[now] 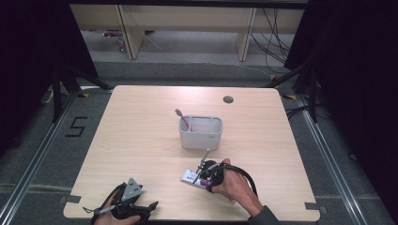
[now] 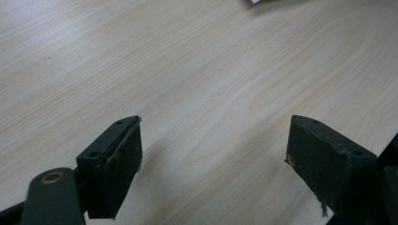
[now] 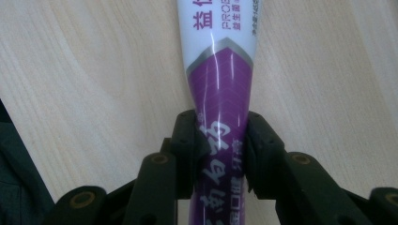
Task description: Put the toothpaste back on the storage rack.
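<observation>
The worktop [image 1: 141, 140] looks like pale matt wood with fine grain. The purple-and-white tube [image 3: 220, 84] is glossy, smooth plastic. The grey caddy [image 1: 200, 136] looks like matt plastic.

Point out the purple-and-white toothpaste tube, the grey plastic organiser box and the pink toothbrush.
Purple-and-white toothpaste tube [image 3: 219, 89]: right gripper view, purple band above the claw.
Grey plastic organiser box [image 1: 199, 139]: high view, its front wall.
Pink toothbrush [image 1: 182, 118]: high view, handle above the box rim.

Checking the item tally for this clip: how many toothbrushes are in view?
1: a pink toothbrush stands tilted in the left part of the grey plastic holder at mid-table. More may be hidden behind the holder's walls.
</observation>
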The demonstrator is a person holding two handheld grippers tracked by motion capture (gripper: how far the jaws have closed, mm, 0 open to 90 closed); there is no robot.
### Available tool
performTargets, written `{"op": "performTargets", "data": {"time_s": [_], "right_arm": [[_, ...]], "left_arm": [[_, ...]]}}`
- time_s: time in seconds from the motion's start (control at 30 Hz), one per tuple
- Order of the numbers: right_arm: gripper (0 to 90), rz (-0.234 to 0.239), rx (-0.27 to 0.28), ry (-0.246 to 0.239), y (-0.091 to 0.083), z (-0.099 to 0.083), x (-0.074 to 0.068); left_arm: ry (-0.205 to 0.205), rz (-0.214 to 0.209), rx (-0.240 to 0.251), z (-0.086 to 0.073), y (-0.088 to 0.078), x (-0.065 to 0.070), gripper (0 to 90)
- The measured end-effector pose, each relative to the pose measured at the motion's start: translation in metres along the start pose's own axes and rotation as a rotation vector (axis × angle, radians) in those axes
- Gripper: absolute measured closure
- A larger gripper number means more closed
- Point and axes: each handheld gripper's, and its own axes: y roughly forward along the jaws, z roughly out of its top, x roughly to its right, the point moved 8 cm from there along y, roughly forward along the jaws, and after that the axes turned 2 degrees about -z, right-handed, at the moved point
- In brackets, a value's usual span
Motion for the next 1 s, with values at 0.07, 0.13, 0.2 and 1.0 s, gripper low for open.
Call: {"op": "performTargets", "data": {"time_s": [0.07,0.13,0.2,1.0], "right_arm": [[69.5,-0.003,0.008,-0.019,0.001,0.000,0.001],[69.9,-0.007,0.006,-0.016,0.000,0.000,0.001],[71.2,-0.001,0.009,-0.015,-0.001,0.000,0.000],[72.1,0.000,0.378,0.074,-0.049,0.007,0.022]], "left_arm": [[-0.010,-0.003,0.012,0.000,0.001,0.001,18.0],[-0.009,0.003,0.011,0.001,0.001,0.001,18.1],[-0.007,-0.004,0.008,0.001,0.000,0.001,18.3],[-0.017,0.003,0.027,0.002,-0.001,-0.001,18.4]]}}
